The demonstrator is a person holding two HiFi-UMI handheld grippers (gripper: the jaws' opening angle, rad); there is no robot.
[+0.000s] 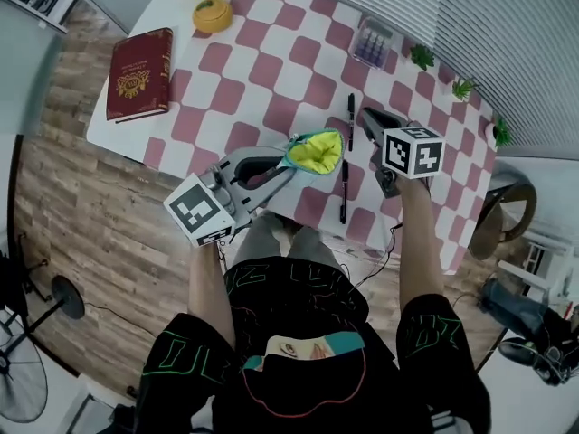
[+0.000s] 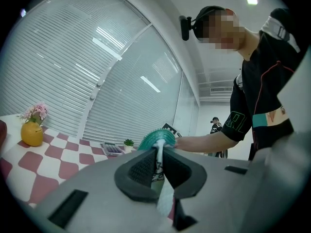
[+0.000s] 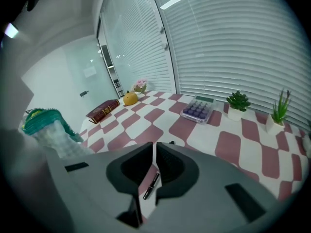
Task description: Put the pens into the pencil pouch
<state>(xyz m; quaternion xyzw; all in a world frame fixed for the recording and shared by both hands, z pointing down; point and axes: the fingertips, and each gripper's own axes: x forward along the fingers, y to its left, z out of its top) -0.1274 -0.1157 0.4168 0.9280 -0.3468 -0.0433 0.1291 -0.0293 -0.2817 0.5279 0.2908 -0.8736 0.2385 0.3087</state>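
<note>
Person's in a black short-sleeve tee with green outline lettering on both sleeves, a thin red piping line looping across the front and a teal patch on the chest. Black headband with a small black camera stuck on the side. Left tongs and right tongs are grey plastic shells with black ribbed pads, each carrying a white cube with black square markers

teal fabric pencil pouch: yellow lining. two slim pens: black. checked tablecloth: dusty red and white squares. hardback book: dark red, gold emblem. round ornament: yellow.
</note>
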